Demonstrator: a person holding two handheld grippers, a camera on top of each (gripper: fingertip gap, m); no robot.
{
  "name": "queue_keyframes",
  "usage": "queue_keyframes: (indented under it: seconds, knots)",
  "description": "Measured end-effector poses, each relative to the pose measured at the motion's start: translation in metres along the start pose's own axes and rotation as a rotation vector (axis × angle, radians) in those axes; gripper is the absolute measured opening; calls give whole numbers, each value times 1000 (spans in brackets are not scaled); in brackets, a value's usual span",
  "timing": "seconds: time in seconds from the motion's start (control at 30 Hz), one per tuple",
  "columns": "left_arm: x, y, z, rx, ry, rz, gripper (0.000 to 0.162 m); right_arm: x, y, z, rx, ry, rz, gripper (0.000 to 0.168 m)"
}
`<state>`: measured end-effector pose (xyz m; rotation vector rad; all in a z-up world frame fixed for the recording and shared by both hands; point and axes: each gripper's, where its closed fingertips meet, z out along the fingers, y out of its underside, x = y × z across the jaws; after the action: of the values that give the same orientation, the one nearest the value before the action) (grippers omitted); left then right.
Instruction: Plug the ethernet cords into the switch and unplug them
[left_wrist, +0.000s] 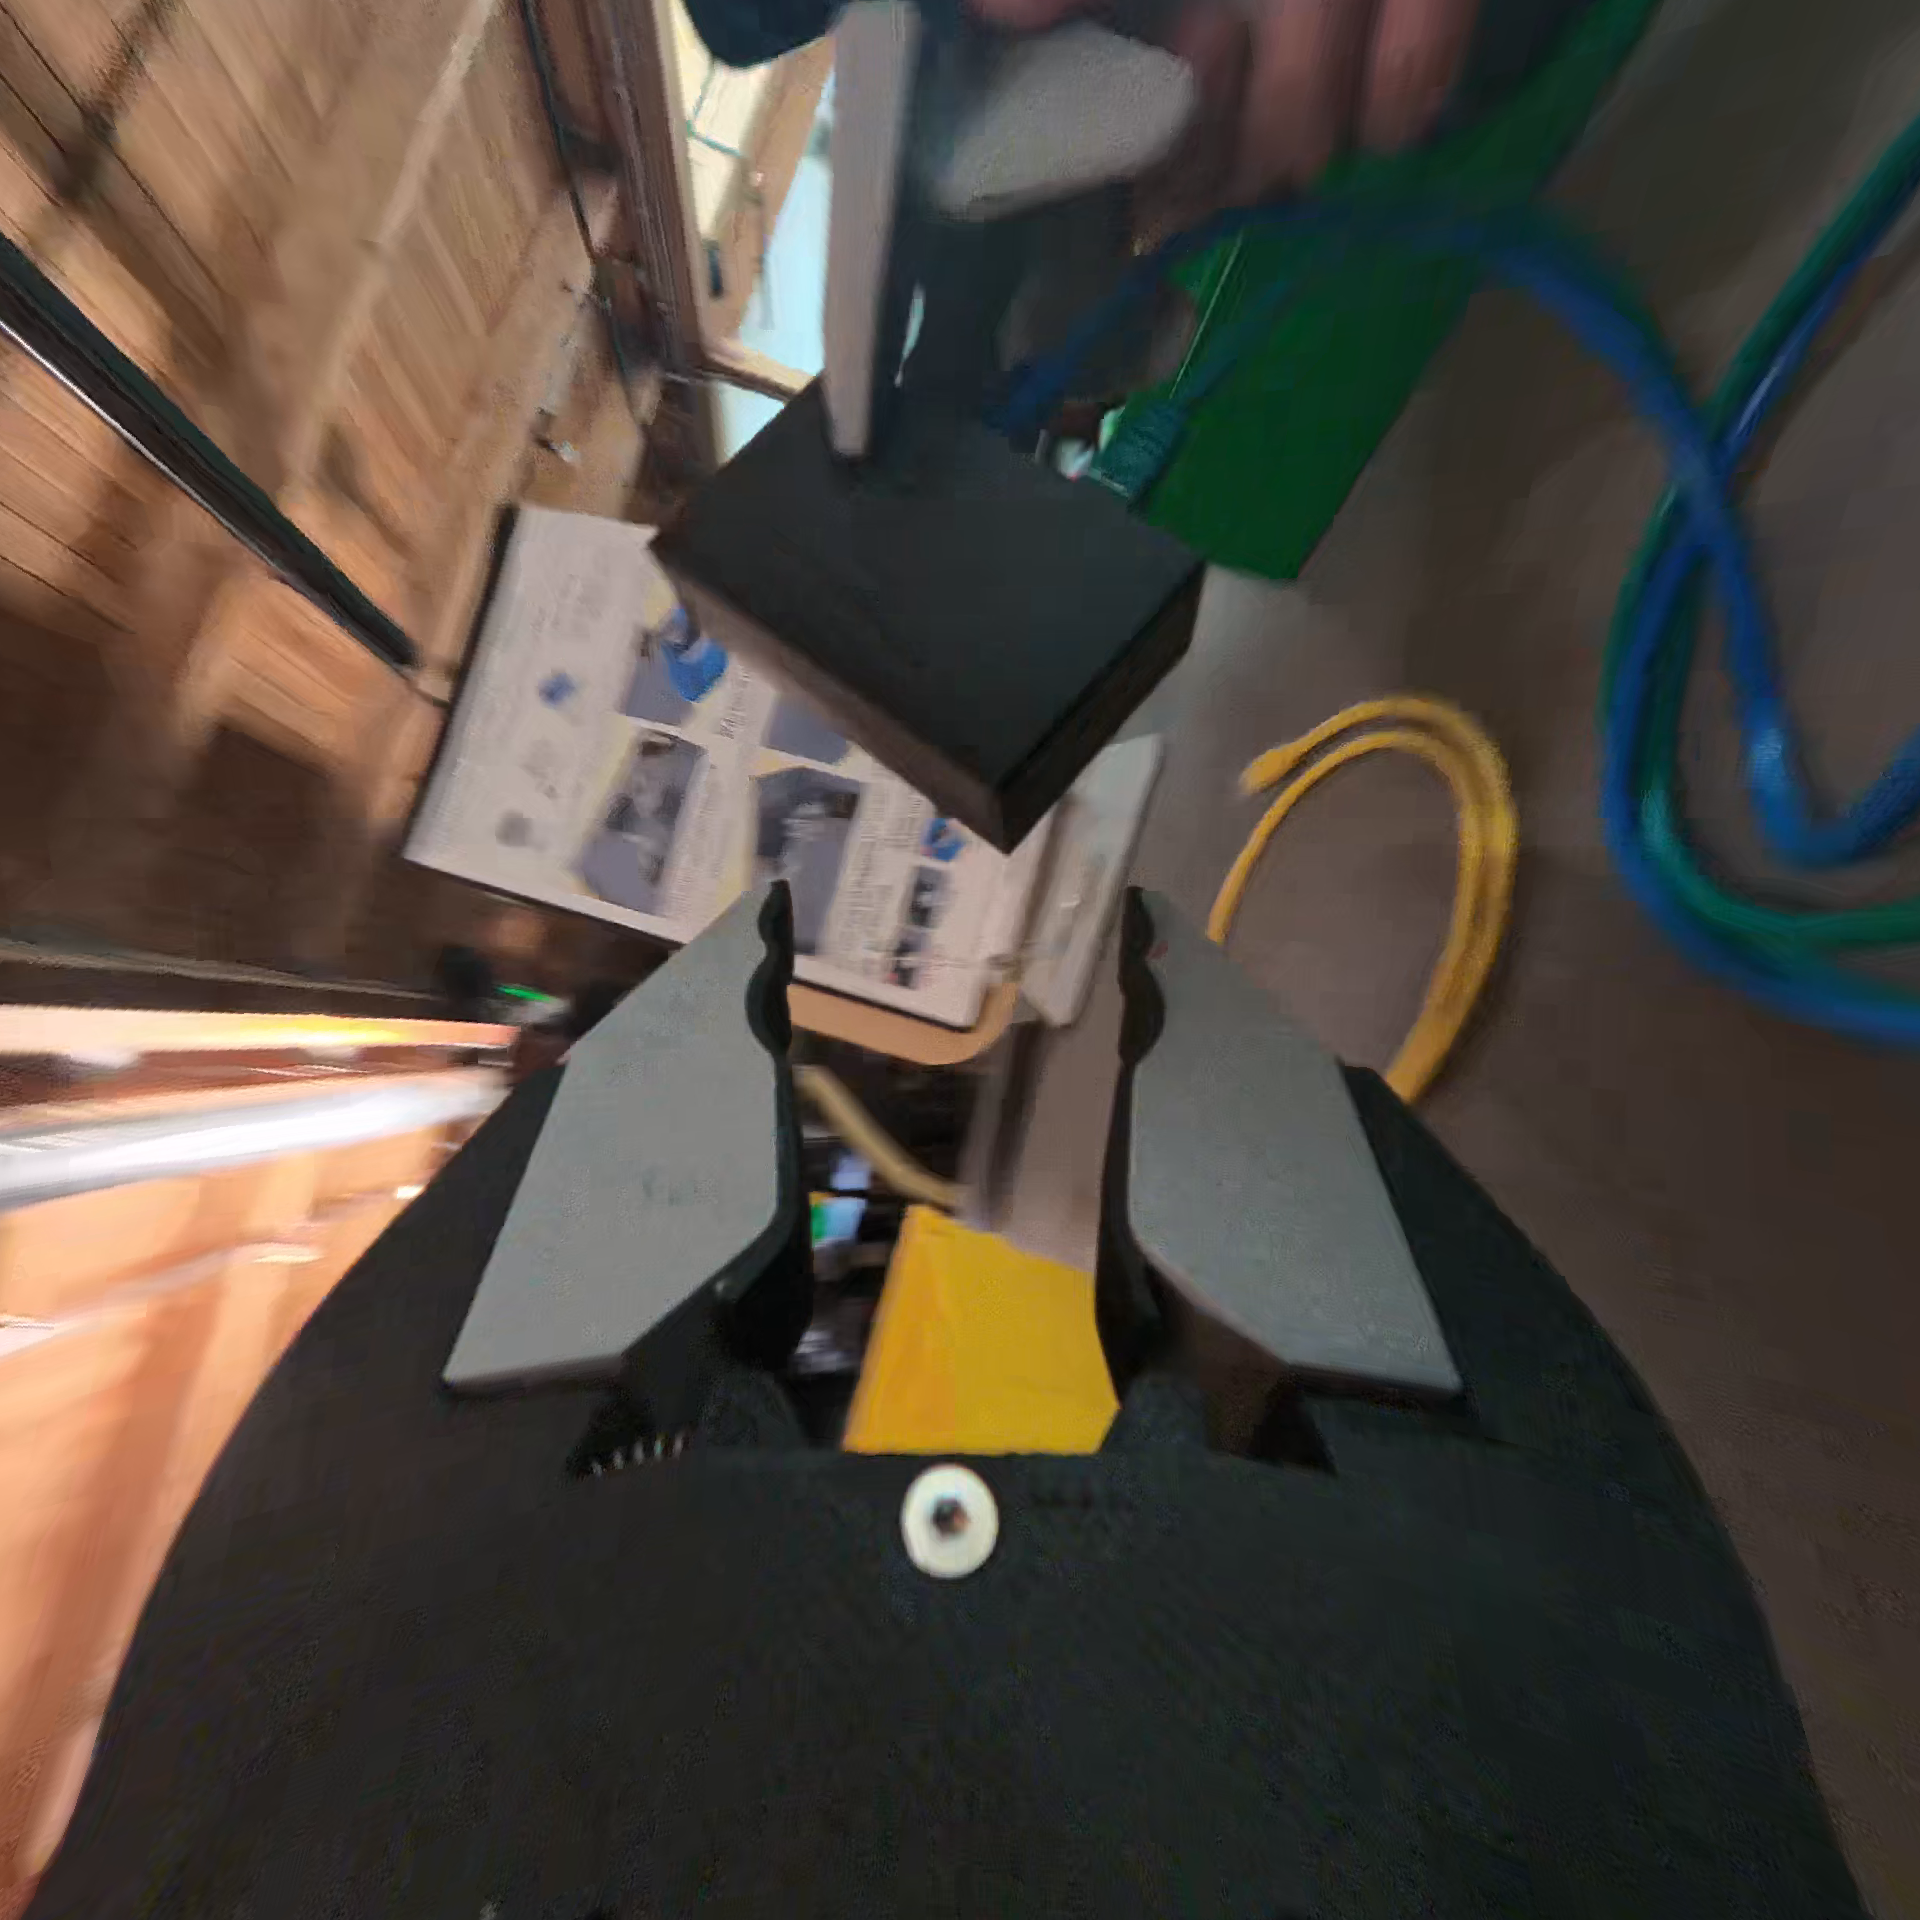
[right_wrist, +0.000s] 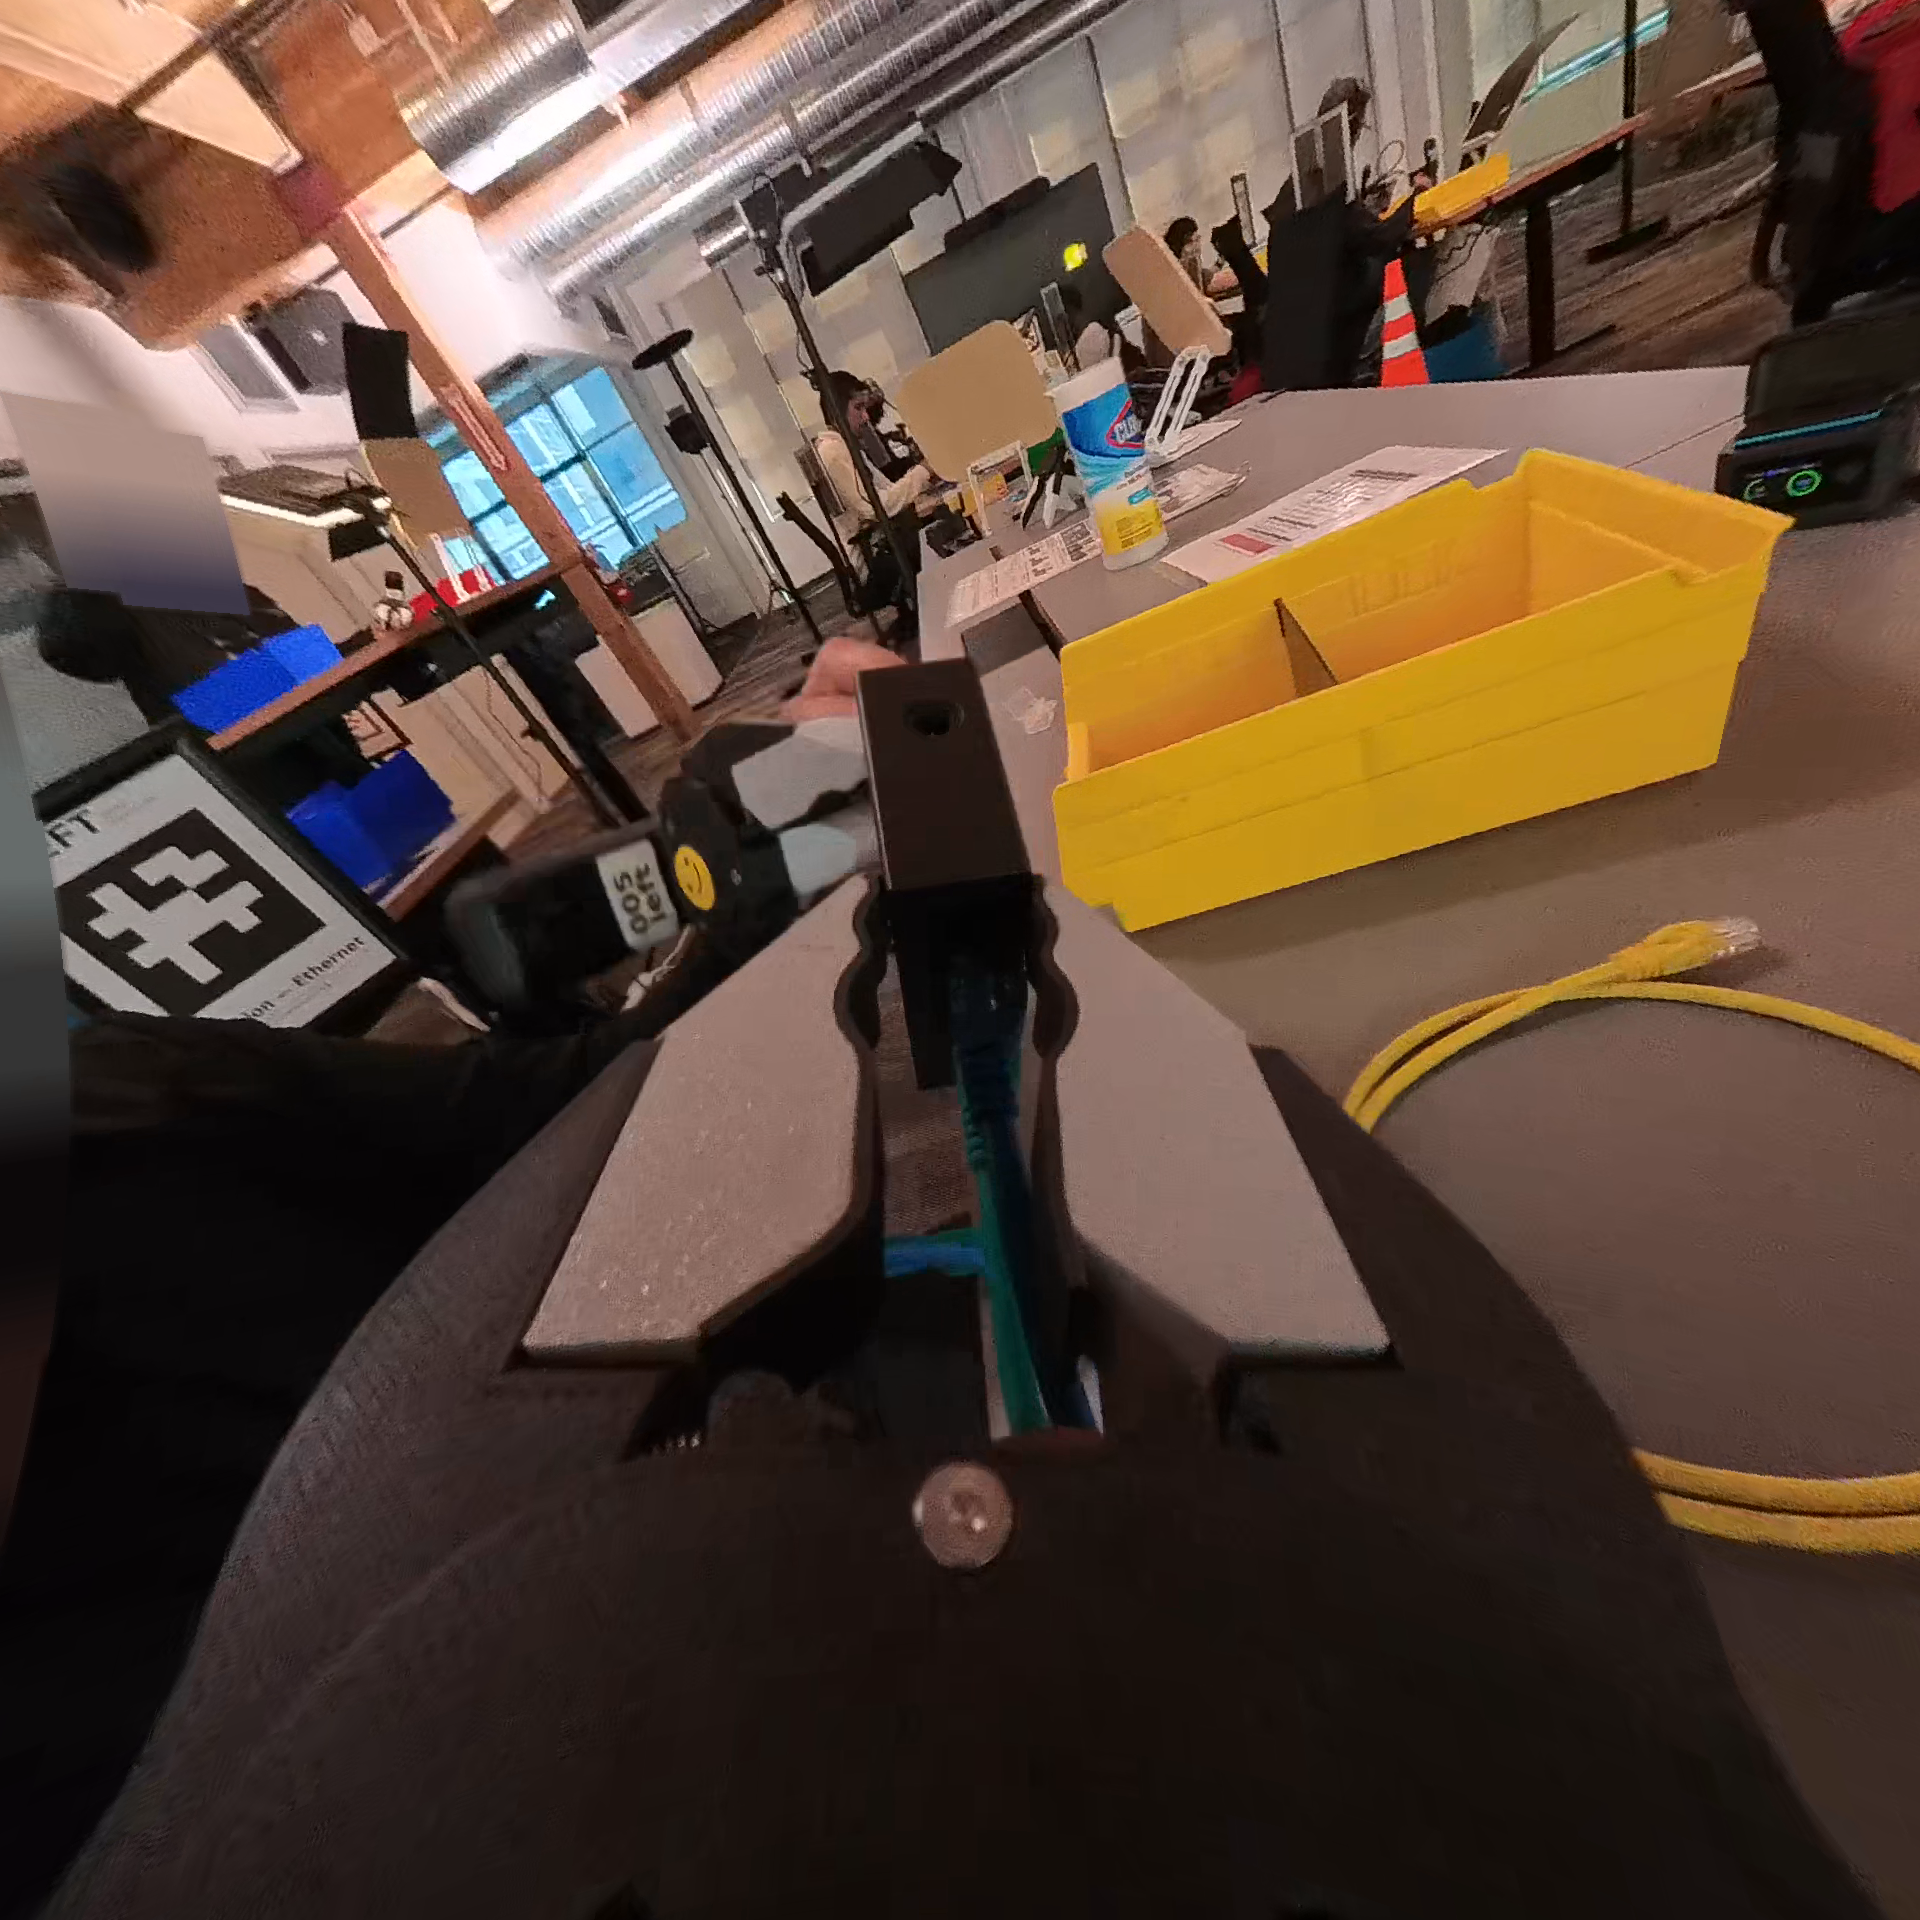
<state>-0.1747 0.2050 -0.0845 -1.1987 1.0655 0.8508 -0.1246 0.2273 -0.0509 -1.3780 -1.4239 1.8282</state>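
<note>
Left wrist view: the left tool (left_wrist: 951, 971) is spread and empty, below the small black box-shaped switch (left_wrist: 935, 623). Right wrist view: the right tool (right_wrist: 951, 971) pinches the switch (right_wrist: 940, 821) at its plugged green ethernet cord (right_wrist: 987, 1101); the switch could slip out. The yellow ethernet cord (right_wrist: 1558, 997) lies on the grey worktop (right_wrist: 1558, 1247).

The left claw (left_wrist: 951, 971) hangs tilted in the air, fingers (left_wrist: 665, 1164) spread with nothing between them. The right claw (right_wrist: 954, 997) is clamped, fingertips pinching from both sides.
</note>
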Motion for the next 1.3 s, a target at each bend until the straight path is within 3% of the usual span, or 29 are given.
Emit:
queue_keyframes:
  seconds: [0.1, 0.33, 0.37, 0.6, 0.97, 1.17, 1.3]
  knots:
    - [-11, -12, 5, -22, -232, 336, 53, 1, 4, 0, -11, -58, 69, 22]
    - [-7, -42, 8, 75, -453, 537, 51, 5, 9, -1, 1, -199, 234, 22]
    - [-4, -44, 9, 73, -454, 552, 55, 7, 10, 1, -1, -202, 246, 23]
    - [25, -51, 23, 77, -411, 626, 45, 5, 23, 19, -48, -215, 272, 22]
    - [-2, -32, 19, 16, -555, 610, 35, 7, 24, 25, -9, -272, 345, 22]
    - [-10, -20, 16, -31, -502, 464, 31, 3, 17, 26, 18, -301, 352, 25]
    - [-24, 0, 11, -57, -484, 322, 29, 12, -10, -2, 129, -251, 319, 33]
